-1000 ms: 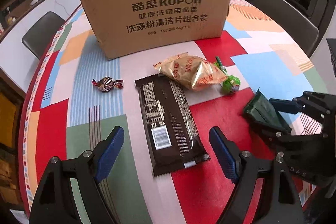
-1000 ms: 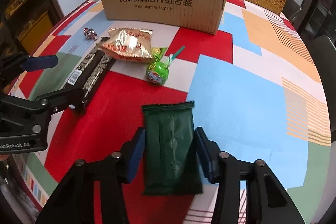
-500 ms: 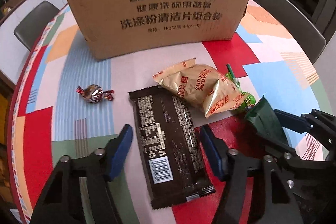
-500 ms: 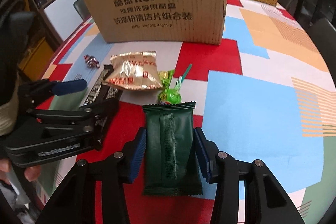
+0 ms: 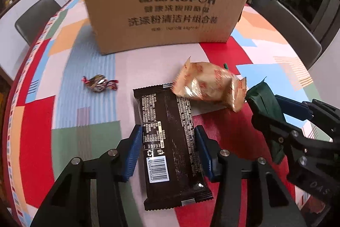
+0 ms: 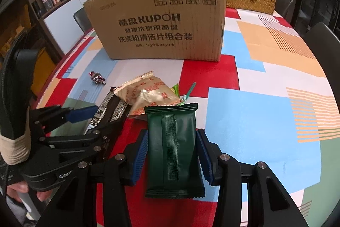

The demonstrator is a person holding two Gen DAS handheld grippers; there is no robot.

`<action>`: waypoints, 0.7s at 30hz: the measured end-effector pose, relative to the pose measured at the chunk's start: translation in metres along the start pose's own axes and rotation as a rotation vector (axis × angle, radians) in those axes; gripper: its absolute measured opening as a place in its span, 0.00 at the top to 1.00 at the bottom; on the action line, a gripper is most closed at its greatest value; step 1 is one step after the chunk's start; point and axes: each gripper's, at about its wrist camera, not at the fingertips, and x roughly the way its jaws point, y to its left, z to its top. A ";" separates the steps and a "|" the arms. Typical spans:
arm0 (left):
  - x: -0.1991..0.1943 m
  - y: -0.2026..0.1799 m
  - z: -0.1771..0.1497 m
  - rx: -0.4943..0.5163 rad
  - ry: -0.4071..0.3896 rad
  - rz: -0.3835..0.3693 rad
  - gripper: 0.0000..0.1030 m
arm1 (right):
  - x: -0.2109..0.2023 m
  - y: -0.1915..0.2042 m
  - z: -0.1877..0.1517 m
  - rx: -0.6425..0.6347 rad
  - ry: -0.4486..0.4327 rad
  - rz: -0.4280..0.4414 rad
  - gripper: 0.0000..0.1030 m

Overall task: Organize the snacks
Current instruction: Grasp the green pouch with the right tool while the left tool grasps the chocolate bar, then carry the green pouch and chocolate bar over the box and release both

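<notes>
Your right hand-held gripper (image 6: 172, 154) is clamped on a dark green packet (image 6: 173, 146), blue pads pressed to both long edges, the packet lifted clear of the tabletop (image 6: 265, 120) w/ its top seam pointing toward the cardboard box (image 6: 161, 20). Your left hand-held gripper (image 5: 167, 150) straddles the lower half of a black snack bar (image 5: 170, 142) lying flat, barcode end nearest you — pads sit right at its edges, but whether they're gripping or just touching can't be told. A gold biscuit bag (image 5: 210, 86) overlaps the bar's far right corner; a green lollipop (image 6: 187, 93) peeks out behind it. A small wrapped candy (image 5: 98, 83) lies apart to the left, btw bar and box.
</notes>
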 end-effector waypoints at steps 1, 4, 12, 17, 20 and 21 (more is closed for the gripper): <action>-0.006 0.002 -0.002 -0.004 -0.010 0.002 0.52 | -0.001 0.001 0.000 -0.002 -0.004 -0.001 0.55; -0.022 0.006 -0.007 -0.011 -0.037 0.004 0.52 | -0.009 0.006 0.001 -0.008 -0.024 0.000 0.55; -0.061 0.014 -0.003 -0.024 -0.128 -0.001 0.52 | -0.028 0.017 0.010 -0.015 -0.079 0.017 0.55; -0.086 0.015 0.010 -0.012 -0.202 -0.001 0.52 | -0.044 0.023 0.022 -0.025 -0.130 0.020 0.55; -0.099 0.016 0.021 -0.001 -0.243 -0.002 0.52 | -0.055 0.025 0.032 -0.027 -0.170 0.019 0.55; -0.102 0.015 0.024 0.003 -0.252 0.000 0.52 | -0.058 0.025 0.035 -0.027 -0.182 0.020 0.55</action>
